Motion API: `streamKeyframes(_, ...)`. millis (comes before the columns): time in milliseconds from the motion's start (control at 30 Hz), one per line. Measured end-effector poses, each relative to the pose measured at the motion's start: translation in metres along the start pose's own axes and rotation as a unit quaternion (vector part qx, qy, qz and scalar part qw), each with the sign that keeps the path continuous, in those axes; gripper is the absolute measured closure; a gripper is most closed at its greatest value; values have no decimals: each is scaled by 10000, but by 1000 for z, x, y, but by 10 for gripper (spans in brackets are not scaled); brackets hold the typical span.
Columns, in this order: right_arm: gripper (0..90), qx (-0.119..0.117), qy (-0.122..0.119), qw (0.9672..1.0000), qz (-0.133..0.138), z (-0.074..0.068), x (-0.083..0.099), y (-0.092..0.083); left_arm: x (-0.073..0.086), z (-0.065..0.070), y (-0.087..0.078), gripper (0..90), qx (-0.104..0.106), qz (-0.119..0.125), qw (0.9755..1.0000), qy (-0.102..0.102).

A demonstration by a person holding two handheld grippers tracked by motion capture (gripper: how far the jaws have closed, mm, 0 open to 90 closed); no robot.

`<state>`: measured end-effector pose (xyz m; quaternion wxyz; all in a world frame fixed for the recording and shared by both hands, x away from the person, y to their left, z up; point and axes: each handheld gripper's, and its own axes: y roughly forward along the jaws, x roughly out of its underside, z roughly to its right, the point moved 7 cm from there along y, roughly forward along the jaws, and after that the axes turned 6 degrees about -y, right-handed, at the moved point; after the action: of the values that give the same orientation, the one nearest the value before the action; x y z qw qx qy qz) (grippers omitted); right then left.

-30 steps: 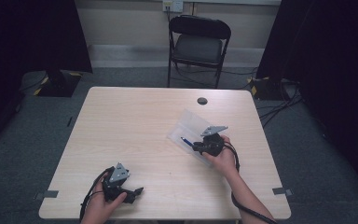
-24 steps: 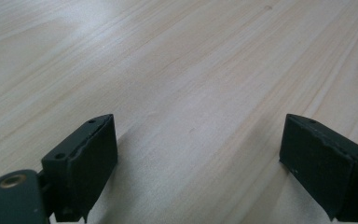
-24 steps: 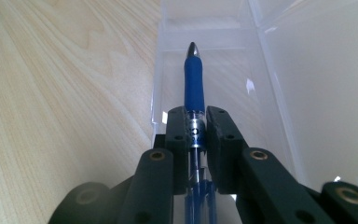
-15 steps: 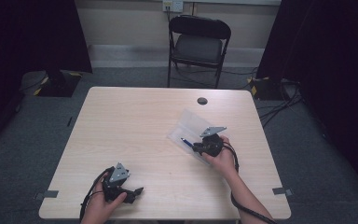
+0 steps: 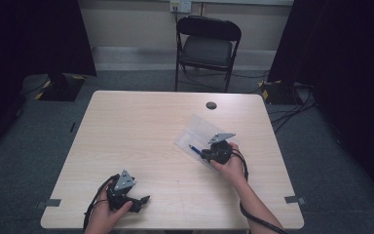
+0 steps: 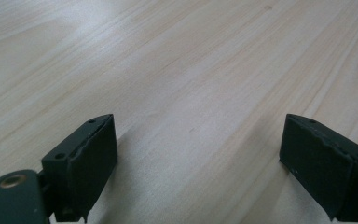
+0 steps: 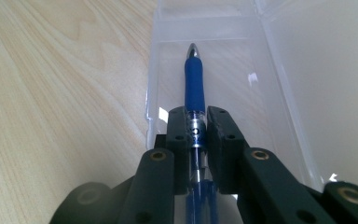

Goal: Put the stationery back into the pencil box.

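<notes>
Nothing has shifted since a second ago: both my hands sit where they were, and the pen and case lie as before. From the high view, my right tool [image 5: 205, 153] rests at about 3 o'clock on the worktop [image 5: 141, 131], its tip pointing toward 10 o'clock over the clear case [image 5: 195, 130]. Looking along that tool in the right gripper view, its jaws are pressed together on the pen [image 7: 195, 88], pinching the clear barrel just behind the blue grip. The pen runs straight away from me toward 12 o'clock, its silver tip farthest off, and it lies within the narrow tray of the open case [image 7: 223, 56], whose lid spreads out flat at 3 o'clock. I cannot tell whether the pen touches the tray floor or hangs just above it. My left tool [image 5: 143, 200] sits at about 7 o'clock on the worktop, well apart from the case, with my left hand [image 5: 104, 217] wrapped round its body. In the left gripper view its jaws stand spread wide with bare wood [image 6: 191, 84] between them. A black chair [image 5: 207, 46] stands beyond the worktop at 12 o'clock.
</notes>
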<state>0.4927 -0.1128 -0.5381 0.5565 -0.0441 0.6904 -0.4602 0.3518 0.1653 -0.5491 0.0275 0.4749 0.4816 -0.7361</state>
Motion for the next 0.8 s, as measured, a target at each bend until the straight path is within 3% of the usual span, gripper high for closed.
streamKeyframes(133,786,-13,17,10000,24,0,-1,0,0,0,0,108,8,-2,10000,2)
streamKeyframes(467,647,97,76,9999,118,4,-3,-4,0,0,0,108,-5,-10,10000,5)
streamKeyframes(800,434,102,280,9991,300,4,-7,-12,0,0,0,108,-12,-22,10000,10)
